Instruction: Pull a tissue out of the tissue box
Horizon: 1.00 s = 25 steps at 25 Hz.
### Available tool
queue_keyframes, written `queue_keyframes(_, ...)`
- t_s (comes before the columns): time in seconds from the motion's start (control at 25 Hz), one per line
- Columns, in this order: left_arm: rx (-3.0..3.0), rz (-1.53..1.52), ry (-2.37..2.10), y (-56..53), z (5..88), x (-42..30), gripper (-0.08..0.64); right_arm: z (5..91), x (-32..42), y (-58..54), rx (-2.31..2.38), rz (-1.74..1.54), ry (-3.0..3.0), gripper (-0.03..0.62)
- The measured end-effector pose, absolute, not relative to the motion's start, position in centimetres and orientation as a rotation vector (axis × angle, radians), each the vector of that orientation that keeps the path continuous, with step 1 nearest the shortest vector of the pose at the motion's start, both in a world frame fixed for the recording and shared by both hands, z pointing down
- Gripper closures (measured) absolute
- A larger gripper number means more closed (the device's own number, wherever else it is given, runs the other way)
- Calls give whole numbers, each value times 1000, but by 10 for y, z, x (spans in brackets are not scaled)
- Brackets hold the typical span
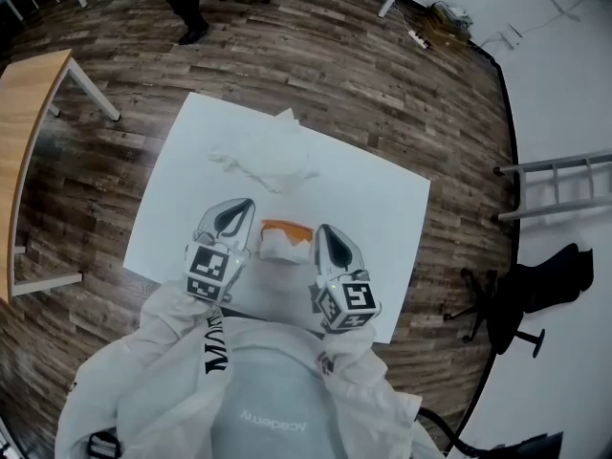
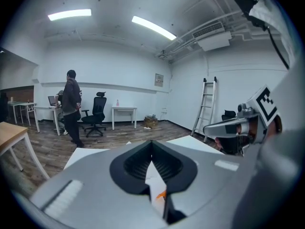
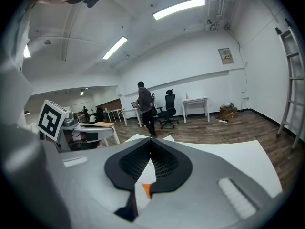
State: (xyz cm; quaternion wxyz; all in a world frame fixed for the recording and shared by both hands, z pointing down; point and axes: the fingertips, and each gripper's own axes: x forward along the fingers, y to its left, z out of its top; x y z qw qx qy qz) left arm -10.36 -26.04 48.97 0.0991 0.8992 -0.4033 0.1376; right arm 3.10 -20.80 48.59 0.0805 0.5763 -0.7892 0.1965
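I looked down at the tissue box [image 1: 284, 240]; it sat on the white table [image 1: 382, 199], close to my body, with its orange top facing up; some white showed at the top of the box, but I could not tell if a tissue was poking out.

My left gripper [image 1: 244, 207] was just left of the box and my right gripper [image 1: 323, 231] was just right of the box, so the box sat between them; I could not see either one touching it. I think I held one on each side so that either could reach the slot with a small move, and both tipped down a little so they pointed at the box.

In the left gripper view the two fingers met at their tips; only a bit of the white and orange box showed through the gap behind them, so I judged they had nothing. The right gripper was the same, closed tight on nothing. I think one would have to open before it could pinch a tissue.

Some loose tissues [image 1: 263, 156] lay past the box, on its far side, well apart from it and out of the way.
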Motion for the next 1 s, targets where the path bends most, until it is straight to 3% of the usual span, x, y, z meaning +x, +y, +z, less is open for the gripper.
queue_keyframes(0.48,2644,425,-1187,-257,498,-107,560,492,31,-207,1686,612,-2364,585)
queue_keyframes(0.56,2638,425,-1191,-256,499,-106,560,493,30,-206,1661,613,-2370,515)
queue_keyframes(1.0,2619,419,-1201,-252,502,-105,560,486,6,-186,1395,451,-2456,454)
